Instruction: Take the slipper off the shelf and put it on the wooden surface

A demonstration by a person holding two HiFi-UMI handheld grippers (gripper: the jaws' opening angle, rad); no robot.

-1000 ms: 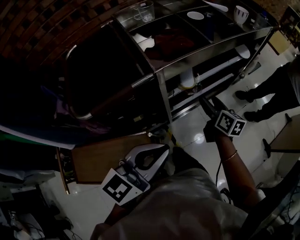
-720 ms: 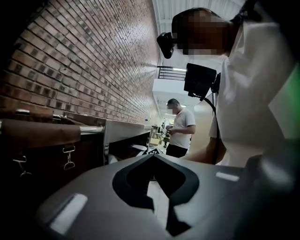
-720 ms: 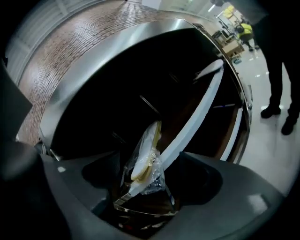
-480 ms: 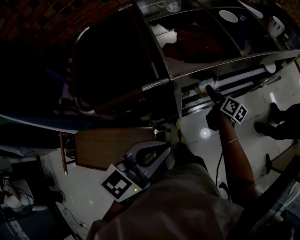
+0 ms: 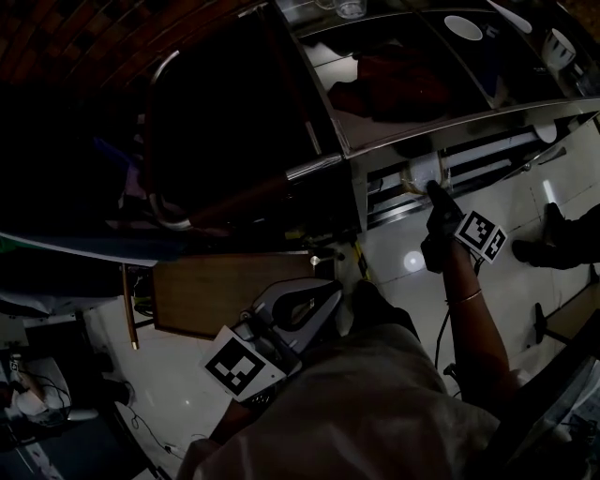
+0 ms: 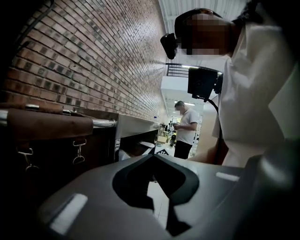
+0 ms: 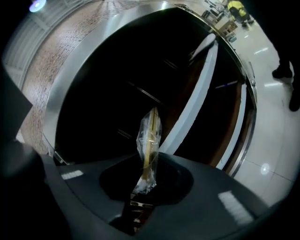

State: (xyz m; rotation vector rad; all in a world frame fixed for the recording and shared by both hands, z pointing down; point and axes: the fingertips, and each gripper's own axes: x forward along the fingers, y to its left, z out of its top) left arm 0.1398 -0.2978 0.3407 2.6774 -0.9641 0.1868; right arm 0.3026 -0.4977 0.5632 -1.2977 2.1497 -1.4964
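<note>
The slipper [image 7: 150, 133], wrapped in clear plastic, stands edge-on between my right gripper's jaws. My right gripper [image 7: 149, 160] is shut on it. In the head view that gripper [image 5: 435, 193] reaches into the lower tier of the metal shelf [image 5: 441, 117], where the pale wrapped slipper [image 5: 419, 172] shows at its tip. The wooden surface [image 5: 220, 292] lies low at centre left. My left gripper [image 5: 328, 294] hangs over its right edge, close to the person's body. In the left gripper view its jaws [image 6: 153, 156] meet with nothing between them.
White bowls [image 5: 462, 26] and a glass [image 5: 349, 8] sit on the shelf's top. A dark seat with a metal frame [image 5: 169, 131] stands left of the shelf. A bystander's shoes [image 5: 548, 239] rest on the glossy white floor. A brick wall [image 6: 93, 56] runs along the left.
My right gripper has moved up to the shelf's lower tier and closed on the wrapped slipper. The left gripper has stayed by the wooden surface.
</note>
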